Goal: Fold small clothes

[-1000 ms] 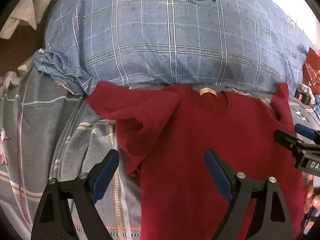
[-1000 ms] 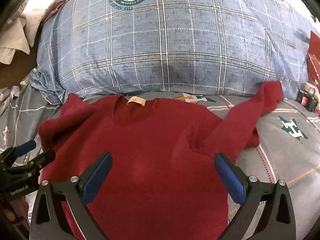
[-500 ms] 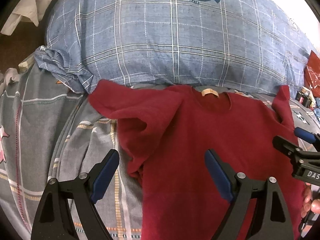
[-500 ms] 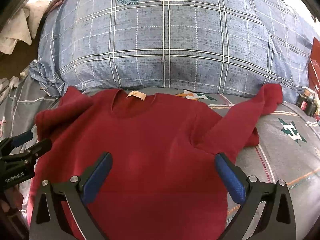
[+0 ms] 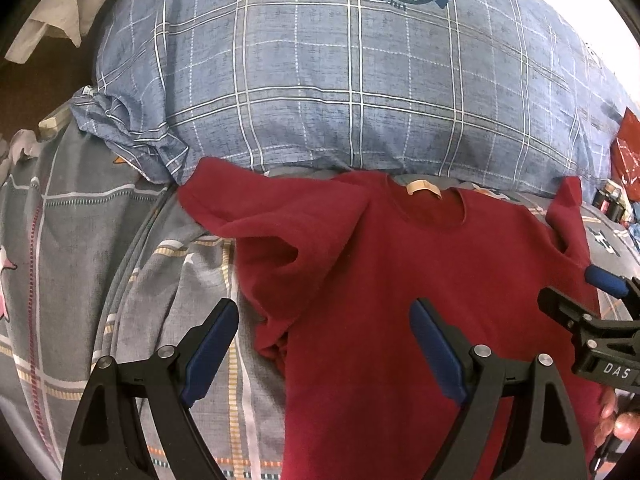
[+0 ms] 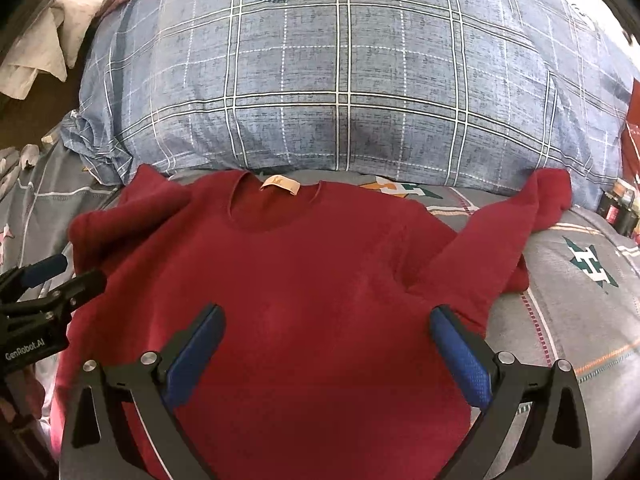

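Note:
A dark red long-sleeved top (image 5: 460,288) (image 6: 304,280) lies face up on the bed, its collar with a tan label (image 6: 280,185) toward the pillow. Its left sleeve (image 5: 256,216) is bunched and folded near the shoulder. The right sleeve (image 6: 508,232) runs out toward the pillow's right end. My left gripper (image 5: 324,344) hovers open over the top's left edge, one finger above the sheet and one above the red cloth. Open too, my right gripper (image 6: 328,344) hangs over the lower right of the body. Neither holds anything.
A big blue plaid pillow (image 5: 340,80) (image 6: 352,80) fills the back of the bed. The grey patterned sheet (image 5: 80,240) (image 6: 580,300) spreads to both sides. White cloth (image 5: 52,8) lies at the far left, red packaging (image 5: 628,152) and small items at the far right. A person's fingers (image 5: 616,420) show low right.
Both grippers have drifted slightly back and up, so the pillow and top sit a little lower in view. The top itself has not moved, and both grippers stay open.

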The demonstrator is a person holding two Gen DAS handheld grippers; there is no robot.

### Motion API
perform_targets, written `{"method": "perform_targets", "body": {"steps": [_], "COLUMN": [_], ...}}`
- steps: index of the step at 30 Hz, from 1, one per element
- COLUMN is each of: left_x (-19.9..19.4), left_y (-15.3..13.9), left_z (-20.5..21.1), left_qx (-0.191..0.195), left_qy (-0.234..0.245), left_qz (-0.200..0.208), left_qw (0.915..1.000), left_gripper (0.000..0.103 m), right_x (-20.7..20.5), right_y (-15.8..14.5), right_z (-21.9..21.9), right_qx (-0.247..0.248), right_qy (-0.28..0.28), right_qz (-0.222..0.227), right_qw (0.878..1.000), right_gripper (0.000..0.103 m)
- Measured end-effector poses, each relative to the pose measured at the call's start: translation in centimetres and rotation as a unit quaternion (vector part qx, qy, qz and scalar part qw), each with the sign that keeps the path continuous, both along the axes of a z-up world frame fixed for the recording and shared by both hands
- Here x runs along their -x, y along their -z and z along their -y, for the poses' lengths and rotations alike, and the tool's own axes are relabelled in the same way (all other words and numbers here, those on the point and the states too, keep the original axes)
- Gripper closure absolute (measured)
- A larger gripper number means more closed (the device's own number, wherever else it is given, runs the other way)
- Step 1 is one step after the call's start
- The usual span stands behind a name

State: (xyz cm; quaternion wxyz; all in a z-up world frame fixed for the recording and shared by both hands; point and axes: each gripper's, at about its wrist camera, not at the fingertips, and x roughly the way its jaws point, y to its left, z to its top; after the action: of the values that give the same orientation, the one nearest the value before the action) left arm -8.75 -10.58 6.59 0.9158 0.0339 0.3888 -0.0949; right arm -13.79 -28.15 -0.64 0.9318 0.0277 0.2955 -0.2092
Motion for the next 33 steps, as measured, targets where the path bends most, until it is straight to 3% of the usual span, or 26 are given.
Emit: {"method": "perform_targets", "body": {"steps": [33], "left_x": [0.06], "left_y": [-0.23], "left_z": [-0.88], "left_qx": [0.008], "left_qy": [-0.008], "left_qz": [0.004], "left_qw": [0.9999], "left_gripper": [0.015], "right_x": [-0.41], "right_y": [0.14], "right_z": [-0.25], "right_qx": [0.000], "right_qy": [-0.006], "right_qz": [-0.004], "right_qw": [1.000], "right_gripper": [0.001]}}
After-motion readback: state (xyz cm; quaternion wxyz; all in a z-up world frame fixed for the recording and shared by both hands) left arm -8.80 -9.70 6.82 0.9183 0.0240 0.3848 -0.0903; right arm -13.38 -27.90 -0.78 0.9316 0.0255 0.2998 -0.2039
